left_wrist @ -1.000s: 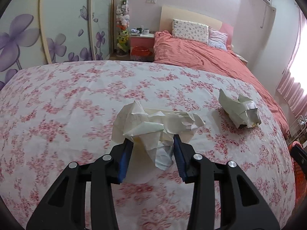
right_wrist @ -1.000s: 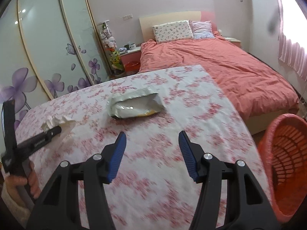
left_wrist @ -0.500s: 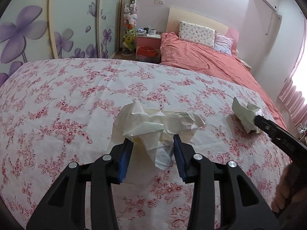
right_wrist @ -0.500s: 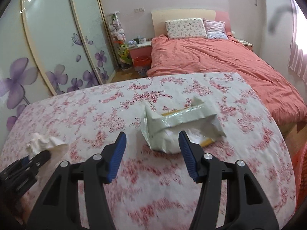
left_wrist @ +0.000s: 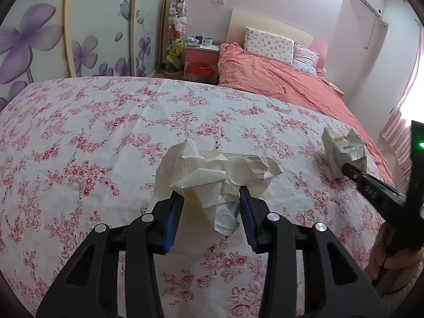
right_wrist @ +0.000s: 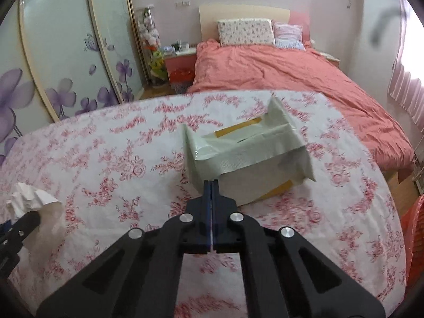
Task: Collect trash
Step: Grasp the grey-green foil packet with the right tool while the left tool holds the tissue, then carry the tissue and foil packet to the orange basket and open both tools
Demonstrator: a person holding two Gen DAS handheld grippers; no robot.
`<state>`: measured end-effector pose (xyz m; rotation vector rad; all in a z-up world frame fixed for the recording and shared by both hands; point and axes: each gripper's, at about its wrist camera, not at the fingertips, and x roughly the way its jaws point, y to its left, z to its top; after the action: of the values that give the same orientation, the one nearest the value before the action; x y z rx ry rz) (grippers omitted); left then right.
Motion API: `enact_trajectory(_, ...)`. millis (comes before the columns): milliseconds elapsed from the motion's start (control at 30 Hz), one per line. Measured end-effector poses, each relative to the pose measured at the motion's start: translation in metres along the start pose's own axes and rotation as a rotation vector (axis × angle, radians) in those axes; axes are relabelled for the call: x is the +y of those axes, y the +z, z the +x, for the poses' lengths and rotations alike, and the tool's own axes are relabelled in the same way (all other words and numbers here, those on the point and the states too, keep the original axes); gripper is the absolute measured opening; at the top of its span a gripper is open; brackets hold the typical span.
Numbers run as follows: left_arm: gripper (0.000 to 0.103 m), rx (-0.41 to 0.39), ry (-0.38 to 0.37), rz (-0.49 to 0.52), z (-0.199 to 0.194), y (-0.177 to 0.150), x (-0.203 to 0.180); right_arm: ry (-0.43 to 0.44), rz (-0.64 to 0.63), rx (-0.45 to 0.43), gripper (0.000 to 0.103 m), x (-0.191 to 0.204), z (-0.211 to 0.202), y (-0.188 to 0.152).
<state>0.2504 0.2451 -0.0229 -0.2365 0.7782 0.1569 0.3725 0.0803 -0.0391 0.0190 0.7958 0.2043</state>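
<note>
Left gripper [left_wrist: 209, 212]: blue fingers [left_wrist: 171, 218] pinching a crumpled paper wad [left_wrist: 217, 175]. Wad bulges out above and between the fingers, one flap hanging down past the tips. It's off the cloth, over the near middle of the bench [left_wrist: 79, 122].

Right gripper [right_wrist: 211, 189]: its jaws have just been closing and now look pressed together, blue strips flush, pinching the near edge of the bag [right_wrist: 246, 148]. Bag is a flattened pale green-grey pouch with yellow print, creased, far corners sticking up. In the right wrist view its body rests on the bench, toward the right edge and roughly mid-depth. In the left wrist view the same bag [left_wrist: 344, 153] sits near the right edge with the right gripper [left_wrist: 344, 171] coming in from the right, its tip on the bag's near end. Part of the person's hand [left_wrist: 392, 259] shows at the lower right around the handle.

From the right wrist view the wad [right_wrist: 29, 198] and the left gripper [right_wrist: 23, 221] show at the left edge of the bench, well apart from the bag.

Bench is covered with a white cloth with red flower print; no other loose items on it that I can see.

Orange basket [right_wrist: 416, 238] partly visible off the bench's right edge, low, at floor level; only a sliver in frame, contents not visible.

Background: bed [right_wrist: 278, 66] with salmon cover beyond the far edge, wardrobe [left_wrist: 66, 26] with purple flower doors at the left.
</note>
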Motion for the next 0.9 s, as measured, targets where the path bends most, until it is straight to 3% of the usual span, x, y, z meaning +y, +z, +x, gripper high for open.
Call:
enact_trajectory(467,0.041,-0.037,-0.07,0.049,-0.035,-0.008,-0.046,0.045,0.051,-0.163,0.001,-0.057,-0.121,-0.025)
enact_trajectory(900,0.041,-0.048,-0.189,0.156,-0.073,-0.031,-0.123,-0.032,0.122,-0.254,0.001,-0.12,-0.216,-0.074)
